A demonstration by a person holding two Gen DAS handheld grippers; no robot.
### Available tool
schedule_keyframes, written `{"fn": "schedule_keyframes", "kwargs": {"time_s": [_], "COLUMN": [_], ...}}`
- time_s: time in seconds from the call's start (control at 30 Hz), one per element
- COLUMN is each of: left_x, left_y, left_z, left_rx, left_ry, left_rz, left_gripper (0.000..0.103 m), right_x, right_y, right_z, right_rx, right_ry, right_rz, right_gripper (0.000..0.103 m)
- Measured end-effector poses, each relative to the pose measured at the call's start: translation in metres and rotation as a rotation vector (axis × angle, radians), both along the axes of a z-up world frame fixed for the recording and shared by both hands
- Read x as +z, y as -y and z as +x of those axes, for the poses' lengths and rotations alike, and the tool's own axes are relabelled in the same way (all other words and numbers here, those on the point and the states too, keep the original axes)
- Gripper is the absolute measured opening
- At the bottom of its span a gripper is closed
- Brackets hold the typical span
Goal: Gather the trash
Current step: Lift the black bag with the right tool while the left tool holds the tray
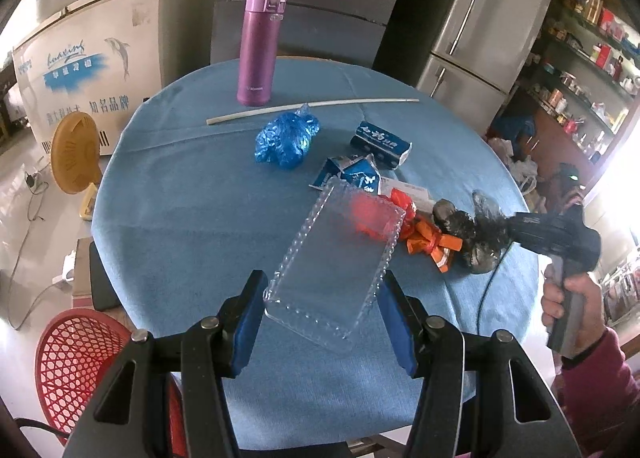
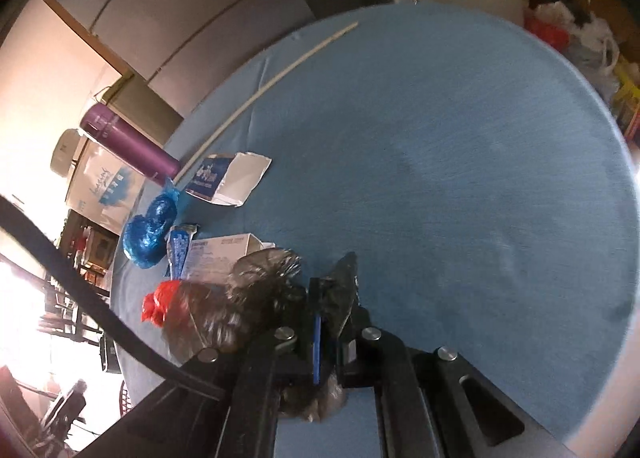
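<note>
In the left wrist view my left gripper (image 1: 322, 318) is shut on a clear plastic tray (image 1: 334, 262), its blue pads (image 1: 250, 322) against the tray's two long sides, above the round blue table (image 1: 180, 217). Beyond lie an orange-red wrapper (image 1: 416, 234), torn blue cartons (image 1: 352, 173), a blue box (image 1: 380, 143) and a crumpled blue bag (image 1: 286, 137). My right gripper (image 1: 516, 234) is at the right, shut on a crumpled black plastic bag (image 1: 476, 234). In the right wrist view the black bag (image 2: 256, 298) is pinched in my right gripper (image 2: 332, 310).
A purple flask (image 1: 260, 45) stands at the table's far side, with a long white stick (image 1: 312, 107) in front of it. A red mesh basket (image 1: 76, 370) sits on the floor at lower left. A freezer (image 1: 84, 69), a fridge (image 1: 480, 29) and shelves (image 1: 580, 69) surround the table.
</note>
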State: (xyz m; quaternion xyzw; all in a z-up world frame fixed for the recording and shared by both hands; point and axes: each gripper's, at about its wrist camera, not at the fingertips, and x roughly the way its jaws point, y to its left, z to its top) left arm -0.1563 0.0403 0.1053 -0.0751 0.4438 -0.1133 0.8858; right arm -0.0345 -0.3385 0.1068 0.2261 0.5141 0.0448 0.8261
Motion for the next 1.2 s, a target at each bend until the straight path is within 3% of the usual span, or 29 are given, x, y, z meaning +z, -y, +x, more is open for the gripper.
{"fn": "schedule_keyframes", "kwargs": {"time_s": [0.07, 0.27, 0.37, 0.47, 0.57, 0.6, 0.67, 0.77, 0.97, 1.2], "left_x": [-0.001, -0.004, -0.003, -0.001, -0.003, -0.004, -0.007, -0.01, -0.008, 0.006], "left_y": [0.0, 0.002, 0.002, -0.003, -0.009, -0.011, -0.014, -0.016, -0.021, -0.041], "left_z": [-0.001, -0.006, -0.011, -0.017, -0.021, -0.021, -0.023, -0.023, -0.025, -0.045], "left_rx": [-0.002, -0.014, -0.014, -0.004, 0.013, 0.018, 0.026, 0.032, 0.051, 0.114], "left_ry": [0.001, -0.007, -0.005, 0.003, -0.007, -0.012, -0.024, -0.03, -0.027, -0.003], "left_rz": [-0.003, -0.012, -0.014, -0.011, -0.014, -0.014, -0.018, -0.019, -0.03, -0.059], "left_gripper": [0.058, 0.058, 0.059, 0.059, 0.059, 0.059, 0.059, 0.059, 0.059, 0.059], "right_x": [0.007, 0.022, 0.02, 0.013, 0.007, 0.002, -0.013, -0.024, -0.009, 0.054], "right_y": [0.01, 0.017, 0.007, -0.01, -0.02, -0.024, -0.029, -0.037, -0.041, -0.023], "right_z": [-0.011, -0.025, -0.02, -0.016, -0.018, -0.016, -0.011, -0.008, -0.021, -0.039], "right_rx": [-0.009, 0.017, 0.049, 0.105, 0.114, 0.126, 0.146, 0.172, 0.185, 0.109], "right_ry": [0.014, 0.062, 0.057, 0.057, 0.107, 0.099, 0.054, 0.045, 0.082, 0.242], "right_rz": [0.003, 0.17, 0.179, 0.167, 0.095, 0.075, 0.037, 0.011, -0.077, 0.008], "right_gripper": [0.005, 0.013, 0.032, 0.083, 0.078, 0.063, 0.044, 0.043, 0.038, 0.038]}}
